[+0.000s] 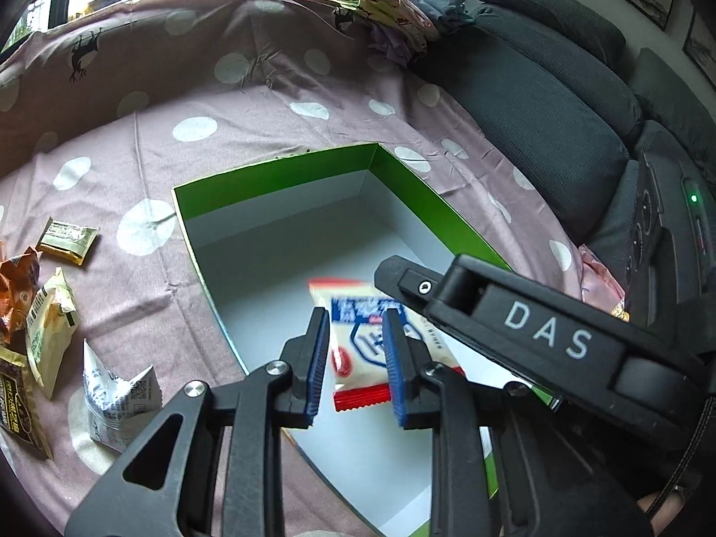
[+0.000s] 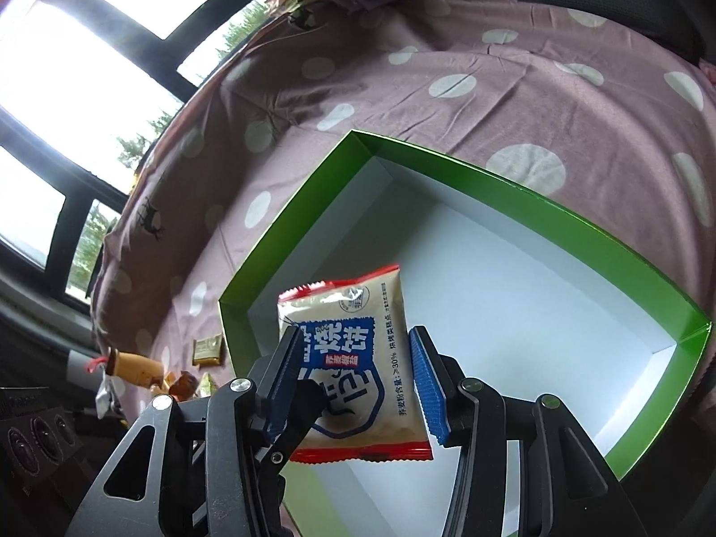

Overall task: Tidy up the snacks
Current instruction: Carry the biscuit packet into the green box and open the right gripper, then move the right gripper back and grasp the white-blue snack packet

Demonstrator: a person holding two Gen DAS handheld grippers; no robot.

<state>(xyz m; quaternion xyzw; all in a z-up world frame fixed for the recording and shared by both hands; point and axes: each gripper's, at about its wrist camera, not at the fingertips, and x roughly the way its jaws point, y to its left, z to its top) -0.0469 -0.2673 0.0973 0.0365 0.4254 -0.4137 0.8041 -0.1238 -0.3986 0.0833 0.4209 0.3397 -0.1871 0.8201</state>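
Note:
A green box [image 1: 277, 170] [image 2: 537, 197] with a white inside lies open on the dotted pink cloth. One beige snack packet [image 1: 358, 313] [image 2: 353, 358] with a blue label and red ends hangs over the box floor, blurred in the left wrist view. My left gripper [image 1: 355, 358] is open, and the packet's red end shows in the gap between its blue pads. My right gripper [image 2: 355, 380] is open too; the packet's sides run behind its fingers. One of its fingers [image 1: 402, 277] crosses above the packet. A left fingertip [image 2: 306, 402] overlaps the packet's lower left.
Loose snacks lie on the cloth left of the box: a gold packet [image 1: 67, 241] [image 2: 208, 349], a white one [image 1: 116, 394] and a yellow one [image 1: 44, 331]. Grey sofa cushions [image 1: 537, 103] rise on the right. Folded clothes [image 1: 389, 4] are piled at the back.

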